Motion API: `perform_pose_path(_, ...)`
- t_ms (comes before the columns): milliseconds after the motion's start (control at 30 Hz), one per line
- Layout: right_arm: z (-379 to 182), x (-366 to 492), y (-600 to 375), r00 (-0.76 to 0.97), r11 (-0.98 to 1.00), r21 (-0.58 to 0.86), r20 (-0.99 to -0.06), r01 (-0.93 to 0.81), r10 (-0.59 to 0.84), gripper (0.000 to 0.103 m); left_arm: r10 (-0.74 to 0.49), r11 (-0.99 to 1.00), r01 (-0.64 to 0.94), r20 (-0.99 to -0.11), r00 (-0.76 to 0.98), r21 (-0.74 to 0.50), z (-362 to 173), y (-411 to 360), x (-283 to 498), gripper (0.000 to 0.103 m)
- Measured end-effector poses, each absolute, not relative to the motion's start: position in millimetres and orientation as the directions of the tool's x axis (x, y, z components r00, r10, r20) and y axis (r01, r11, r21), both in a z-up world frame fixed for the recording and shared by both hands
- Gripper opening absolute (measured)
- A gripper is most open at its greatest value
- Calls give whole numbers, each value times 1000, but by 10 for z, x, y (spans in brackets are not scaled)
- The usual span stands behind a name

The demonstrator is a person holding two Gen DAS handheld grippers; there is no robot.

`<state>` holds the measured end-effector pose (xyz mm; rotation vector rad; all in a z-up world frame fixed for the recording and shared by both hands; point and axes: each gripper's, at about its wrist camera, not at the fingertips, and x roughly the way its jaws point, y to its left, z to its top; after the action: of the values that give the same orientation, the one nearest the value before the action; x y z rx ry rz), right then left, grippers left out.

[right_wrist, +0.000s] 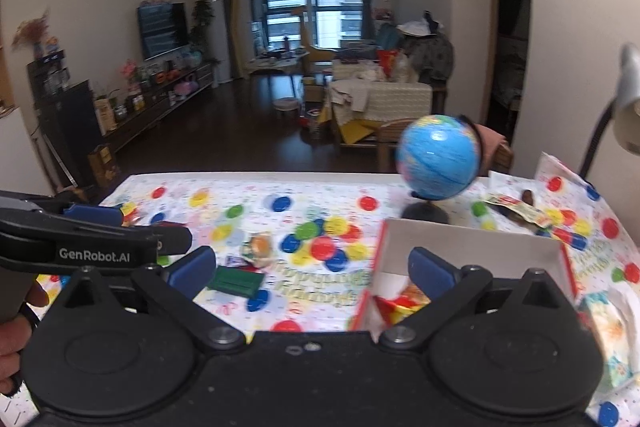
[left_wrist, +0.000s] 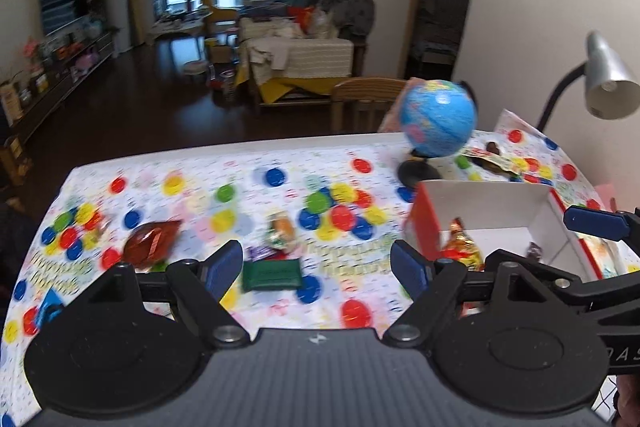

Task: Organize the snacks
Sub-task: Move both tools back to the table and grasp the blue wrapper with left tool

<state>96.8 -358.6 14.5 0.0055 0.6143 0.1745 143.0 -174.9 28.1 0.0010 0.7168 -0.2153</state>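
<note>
My left gripper (left_wrist: 316, 267) hangs open above the dotted tablecloth with nothing between its pads. On the cloth beyond it lie a green packet (left_wrist: 272, 275), a clear-wrapped snack (left_wrist: 282, 231) and a brown-red packet (left_wrist: 150, 241). To the right stands a red-and-white box (left_wrist: 492, 199) holding a gold-and-red snack (left_wrist: 460, 247) and a dark candy (left_wrist: 534, 251). My right gripper (right_wrist: 312, 271) is wide open and empty, its right finger over the box (right_wrist: 472, 239) and the gold-and-red snack (right_wrist: 404, 303). The green packet (right_wrist: 236, 281) lies left of centre.
A blue globe (left_wrist: 438, 117) on a black stand sits behind the box, with a desk lamp (left_wrist: 608, 83) and an opened wrapper (left_wrist: 492, 159) at the back right. A pale packet (right_wrist: 604, 331) lies right of the box. A hand (right_wrist: 16, 327) holds the left tool.
</note>
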Motion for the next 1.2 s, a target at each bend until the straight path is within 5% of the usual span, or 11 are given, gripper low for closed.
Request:
perform_pose_path(700, -238, 1172, -1881, 700, 932, 65, -642, -357, 313, 102, -57, 992, -37, -699, 713, -119, -176, 105, 1301, 81)
perform_pose_path(1200, -842, 1713, -1155, 632, 981, 70, -756, -179, 170, 90, 67, 984, -170, -765, 641, -57, -706, 1289, 1641, 81)
